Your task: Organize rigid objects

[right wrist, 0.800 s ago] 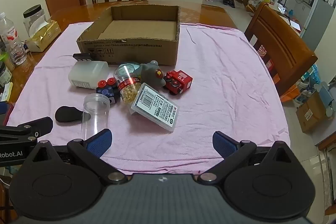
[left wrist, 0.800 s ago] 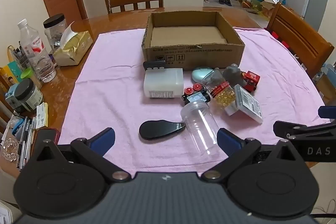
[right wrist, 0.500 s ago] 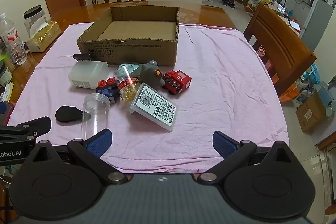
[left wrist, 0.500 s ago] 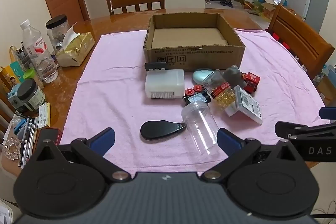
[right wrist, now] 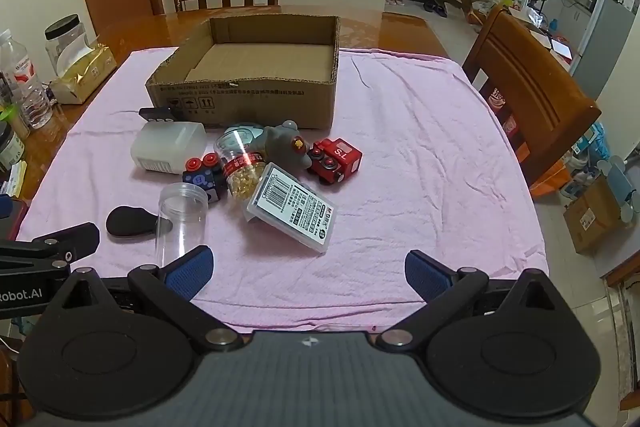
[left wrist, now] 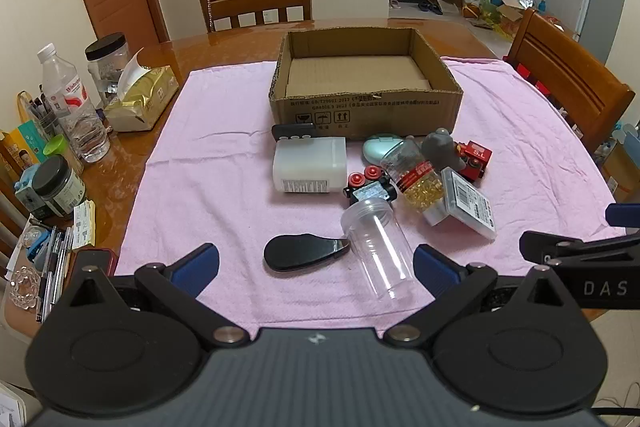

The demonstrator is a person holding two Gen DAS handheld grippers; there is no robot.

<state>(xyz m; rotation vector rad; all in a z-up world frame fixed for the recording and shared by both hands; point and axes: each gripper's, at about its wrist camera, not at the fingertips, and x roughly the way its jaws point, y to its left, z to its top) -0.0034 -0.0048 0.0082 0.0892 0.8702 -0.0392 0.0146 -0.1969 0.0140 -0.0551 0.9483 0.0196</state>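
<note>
Tablecloth (left wrist: 224, 155) pink, on wooden table (left wrist: 224, 45) | both hand-held grippers spread, holding nothing

- Remote (left wrist: 293, 131): near half hidden behind white box (left wrist: 309, 166).
- Green oval case (left wrist: 378, 148): partly covered by pill jar (left wrist: 416, 175); kind unclear.
- Cardboard box (left wrist: 360, 107): small print on front wall unreadable.
- Right gripper in left view: only one arm (left wrist: 576, 251) shows, rest cut by edge.
- Phone (right wrist: 16, 217): mostly cut by left edge.

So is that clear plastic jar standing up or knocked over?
Knocked over. The clear jar lies on its side on the pink cloth, open mouth toward the cardboard box, nothing visible inside.
</note>
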